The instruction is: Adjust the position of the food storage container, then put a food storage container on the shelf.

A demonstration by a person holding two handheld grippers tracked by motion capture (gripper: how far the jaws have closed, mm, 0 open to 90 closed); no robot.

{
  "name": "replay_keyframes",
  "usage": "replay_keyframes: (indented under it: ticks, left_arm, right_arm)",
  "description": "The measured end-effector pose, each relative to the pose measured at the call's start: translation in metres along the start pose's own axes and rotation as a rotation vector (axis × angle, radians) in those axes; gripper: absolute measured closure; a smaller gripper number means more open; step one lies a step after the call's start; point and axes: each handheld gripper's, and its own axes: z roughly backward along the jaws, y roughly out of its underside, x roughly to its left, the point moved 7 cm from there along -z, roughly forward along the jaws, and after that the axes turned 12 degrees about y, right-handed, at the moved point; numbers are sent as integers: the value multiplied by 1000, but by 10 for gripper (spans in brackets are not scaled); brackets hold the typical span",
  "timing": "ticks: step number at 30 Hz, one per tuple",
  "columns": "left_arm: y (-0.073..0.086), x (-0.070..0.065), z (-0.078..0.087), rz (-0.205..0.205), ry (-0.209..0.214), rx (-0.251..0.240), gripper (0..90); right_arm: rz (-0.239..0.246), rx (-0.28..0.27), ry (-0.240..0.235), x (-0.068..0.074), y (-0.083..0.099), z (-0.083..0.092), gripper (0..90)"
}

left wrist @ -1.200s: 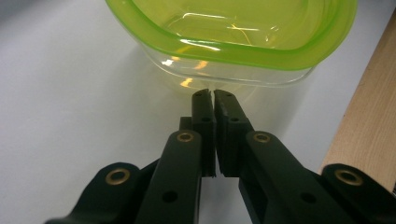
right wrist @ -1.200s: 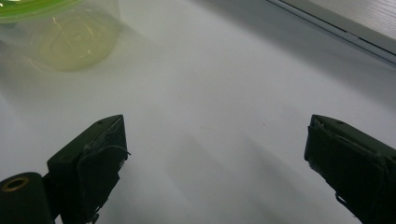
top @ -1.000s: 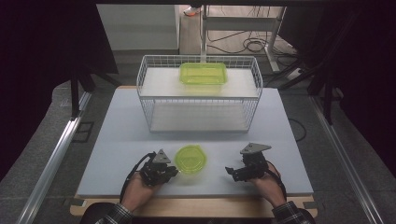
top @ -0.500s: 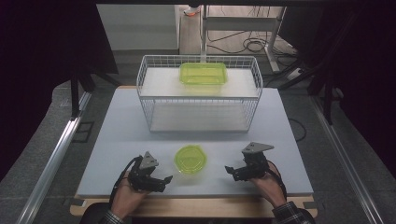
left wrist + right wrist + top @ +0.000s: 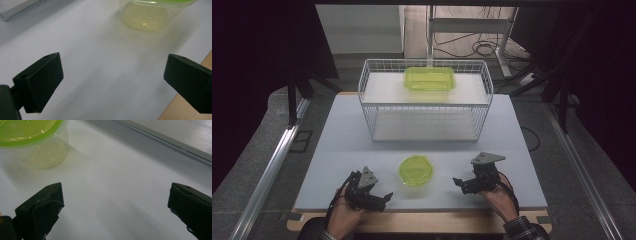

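From the high view, my left gripper (image 5: 384, 196) rests low on the white table (image 5: 337, 150), near the front edge, and my right gripper (image 5: 458, 183) sits across from it at about the same depth. Between them, a little farther from me, stands the round container with the green lid (image 5: 416, 170), touching neither tool. Beyond it is the white wire basket (image 5: 372, 107), and a rectangular green-lidded box (image 5: 430, 79) lies on its upper shelf.

In the left gripper view, my jaws stand wide apart, having just been opening, with bare tabletop between them. The round container (image 5: 147, 15) stands ahead of them, toward the upper right, clear of both pads. The wooden edge of the bench (image 5: 190, 110) shows at the lower right corner.

In the right gripper view, my jaws are also spread wide, having just opened a little further, and nothing sits between them. The round container (image 5: 37, 142) stands at the upper left, ahead of the left jaw and apart from it.
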Motion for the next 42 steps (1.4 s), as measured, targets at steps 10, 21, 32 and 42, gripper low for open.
replay_keyframes:
  ticks: [10, 21, 32, 42]
  left_arm:
    - [2, 2, -2, -7, -12, 8, 9]
    - [4, 2, -4, -19, -14, 28, 8]
    - [4, 2, -5, -22, -18, 34, 8]
    - [5, 2, -5, -22, -17, 36, 9]
  right_arm:
    - [-66, -18, -50, 2, -7, 1, 15]
    - [-153, 59, -184, 21, -32, -8, 16]
    - [-199, 79, -268, 30, -59, -24, 200]
    - [-210, 108, -330, 38, -69, -41, 385]
